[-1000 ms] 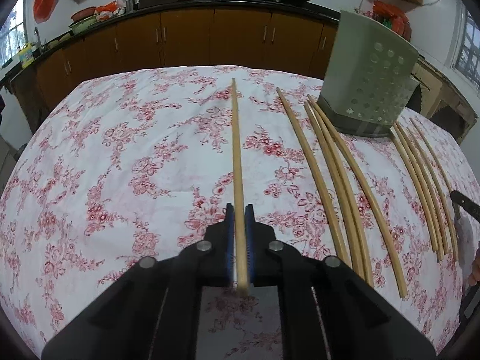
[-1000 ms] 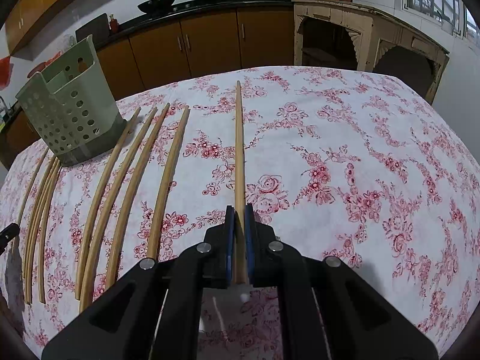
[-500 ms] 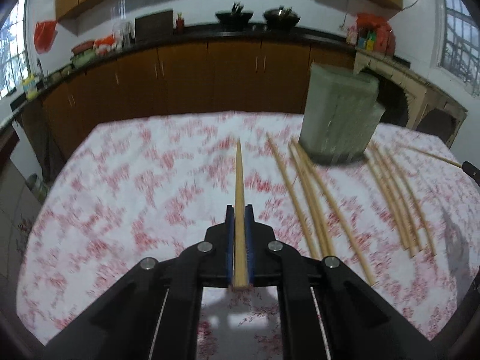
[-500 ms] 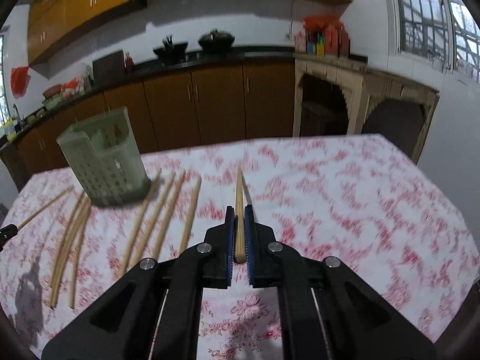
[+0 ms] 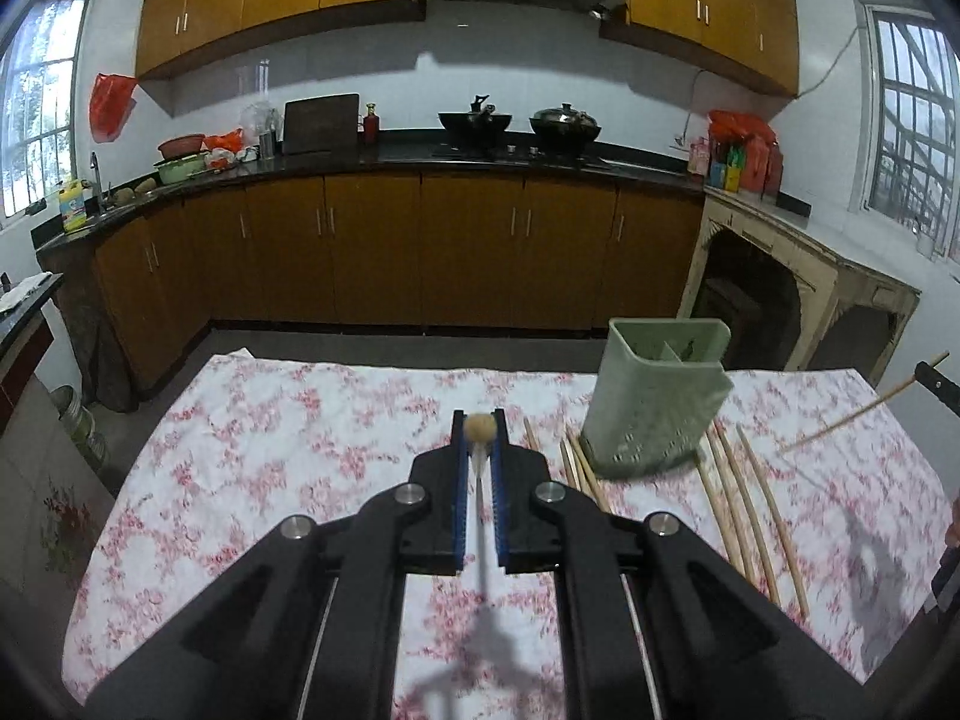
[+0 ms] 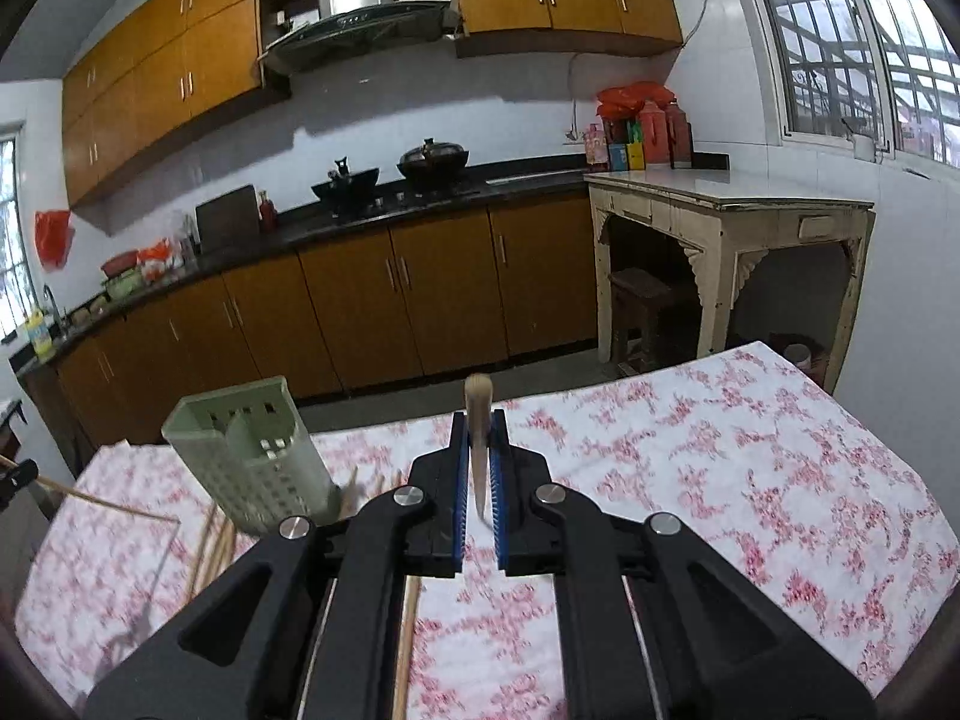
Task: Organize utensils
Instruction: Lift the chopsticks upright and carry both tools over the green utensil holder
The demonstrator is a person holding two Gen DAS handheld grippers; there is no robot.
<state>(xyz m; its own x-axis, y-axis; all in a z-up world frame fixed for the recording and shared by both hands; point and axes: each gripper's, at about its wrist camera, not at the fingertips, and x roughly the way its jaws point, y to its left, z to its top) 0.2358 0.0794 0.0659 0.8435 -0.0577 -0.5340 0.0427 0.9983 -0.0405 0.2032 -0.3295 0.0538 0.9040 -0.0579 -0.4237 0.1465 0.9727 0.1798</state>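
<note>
Left tool pinches one chopstick, right tool another chopstick, each clear of the bench, ready for the green holder.

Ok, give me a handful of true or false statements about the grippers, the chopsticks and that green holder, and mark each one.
1. Each gripper is shut on one chopstick. True: the left gripper clamps a chopstick, and the right gripper clamps another chopstick.
2. The green holder lies tipped over on its side. False: it stands upright on the floral tablecloth.
3. Loose chopsticks lie on the cloth beside the holder. True.
4. The holder has solid walls. False: its walls are perforated with holes.
5. The holder stands to the right of the right gripper. False: in the right wrist view it stands to its left.
</note>
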